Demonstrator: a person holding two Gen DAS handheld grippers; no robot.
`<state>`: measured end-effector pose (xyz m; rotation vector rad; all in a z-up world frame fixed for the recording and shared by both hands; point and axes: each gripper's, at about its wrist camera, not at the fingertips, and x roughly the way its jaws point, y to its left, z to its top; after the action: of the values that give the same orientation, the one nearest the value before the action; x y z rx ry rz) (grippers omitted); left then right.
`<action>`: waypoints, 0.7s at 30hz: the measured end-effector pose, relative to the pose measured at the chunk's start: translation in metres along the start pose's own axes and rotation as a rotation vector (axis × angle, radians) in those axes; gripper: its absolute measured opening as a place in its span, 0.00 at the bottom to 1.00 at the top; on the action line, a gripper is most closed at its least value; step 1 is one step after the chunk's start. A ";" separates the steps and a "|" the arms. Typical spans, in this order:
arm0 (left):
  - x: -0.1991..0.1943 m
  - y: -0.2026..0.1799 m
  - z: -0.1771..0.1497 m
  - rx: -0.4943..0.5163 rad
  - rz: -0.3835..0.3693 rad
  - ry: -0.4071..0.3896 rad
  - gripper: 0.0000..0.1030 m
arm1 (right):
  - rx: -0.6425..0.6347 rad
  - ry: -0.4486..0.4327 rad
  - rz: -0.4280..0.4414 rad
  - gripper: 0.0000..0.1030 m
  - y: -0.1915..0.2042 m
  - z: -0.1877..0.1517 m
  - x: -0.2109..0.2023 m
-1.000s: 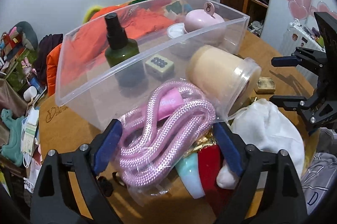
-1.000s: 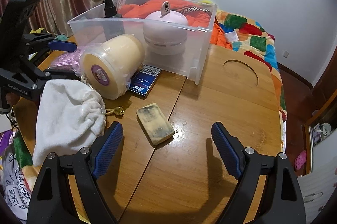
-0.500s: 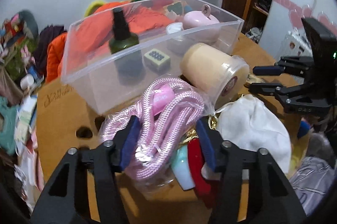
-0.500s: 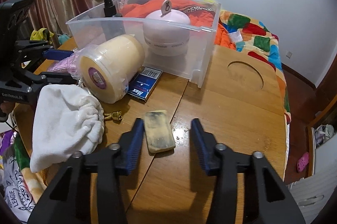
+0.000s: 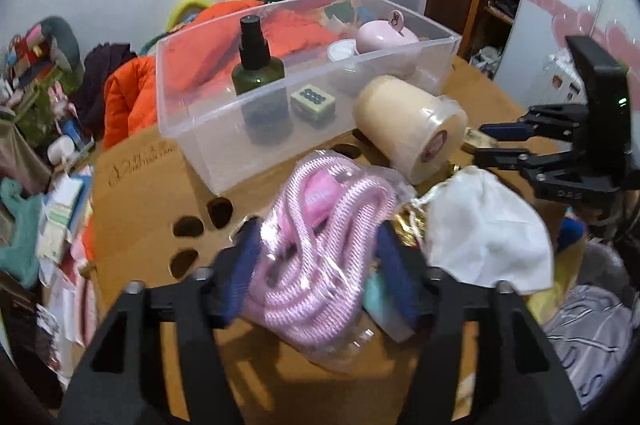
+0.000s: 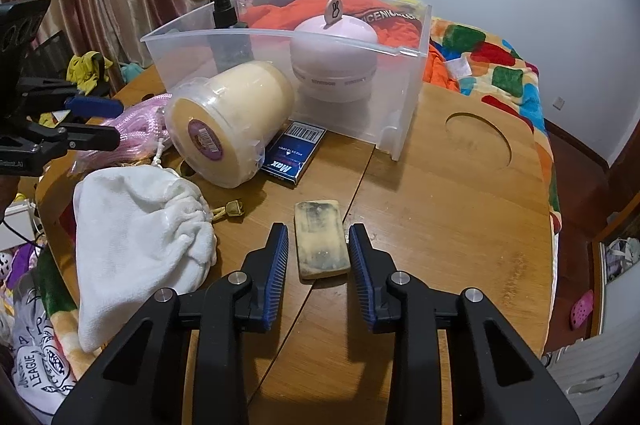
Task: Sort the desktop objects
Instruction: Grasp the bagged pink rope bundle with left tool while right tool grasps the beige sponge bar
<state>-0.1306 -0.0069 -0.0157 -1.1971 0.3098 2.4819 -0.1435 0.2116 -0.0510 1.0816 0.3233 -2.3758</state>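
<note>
My left gripper [image 5: 320,261] is shut on a bagged pink rope [image 5: 320,245] and holds it above the wooden table [image 5: 136,197]. My right gripper [image 6: 318,257] straddles a worn tan eraser [image 6: 320,239] lying on the table [image 6: 440,185]; small gaps show between pads and eraser, so the jaws are open. A clear plastic bin [image 5: 200,129] holds a green spray bottle [image 5: 258,73], a green die [image 5: 313,101] and a pink round device [image 6: 334,65]. The right gripper also shows at the right of the left wrist view [image 5: 500,145].
A cream tape roll [image 6: 228,129] lies on its side before the bin. A blue Max box [image 6: 294,157], a white cloth pouch [image 6: 136,237] and a small brass key [image 6: 234,209] lie on the table. A bed with a colourful blanket [image 6: 500,81] stands behind.
My left gripper has closed on the pink rope bag and lifted it. My right gripper has narrowed and moved around the eraser.
</note>
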 end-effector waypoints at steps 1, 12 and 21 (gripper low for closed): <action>0.003 0.000 0.001 0.015 0.012 0.004 0.64 | -0.003 0.000 -0.002 0.28 0.000 0.000 0.000; 0.037 0.002 0.009 0.091 -0.064 0.086 0.76 | 0.004 -0.007 0.021 0.28 -0.003 0.003 0.005; 0.030 0.002 0.000 0.052 -0.078 0.034 0.64 | 0.005 -0.021 0.020 0.21 0.000 0.003 0.005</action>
<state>-0.1489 -0.0016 -0.0395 -1.2084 0.3281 2.3743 -0.1481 0.2091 -0.0529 1.0563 0.2979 -2.3695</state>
